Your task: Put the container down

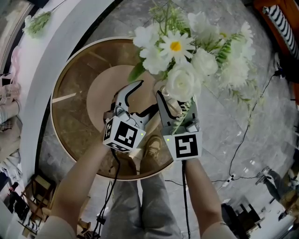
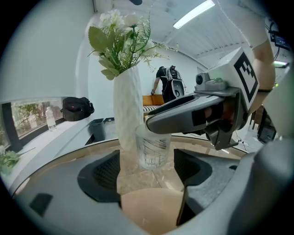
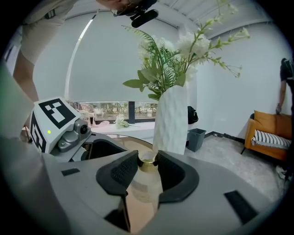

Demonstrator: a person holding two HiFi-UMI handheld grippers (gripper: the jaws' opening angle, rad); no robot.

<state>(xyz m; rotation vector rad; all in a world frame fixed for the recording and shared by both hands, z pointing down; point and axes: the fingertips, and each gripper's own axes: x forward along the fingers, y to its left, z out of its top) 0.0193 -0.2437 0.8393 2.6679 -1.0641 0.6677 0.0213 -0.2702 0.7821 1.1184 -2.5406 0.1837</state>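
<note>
the clear glass container [image 2: 153,148] is looking light, rigid, slick and breakable, so gripping across its upper wall seems safest. the right gripper [image 3: 147,161] is clamping its gold rim, pointing slightly downward, low over the round table [image 1: 70,116], just near of the white vase [image 2: 128,110]. the left gripper [image 2: 147,169] is hovering nearby, jaws spread, empty.

Light was bright, even, indoor. The ceiling strip lamp [image 2: 194,13] blew out in the left gripper view; the window [image 3: 108,110] gave daylight in the right gripper view. Both gripper views were fisheye-bowed with dark corners. The flowers [image 1: 175,46] overexposed; the glass container [image 2: 151,149] carried faint glints.
</note>
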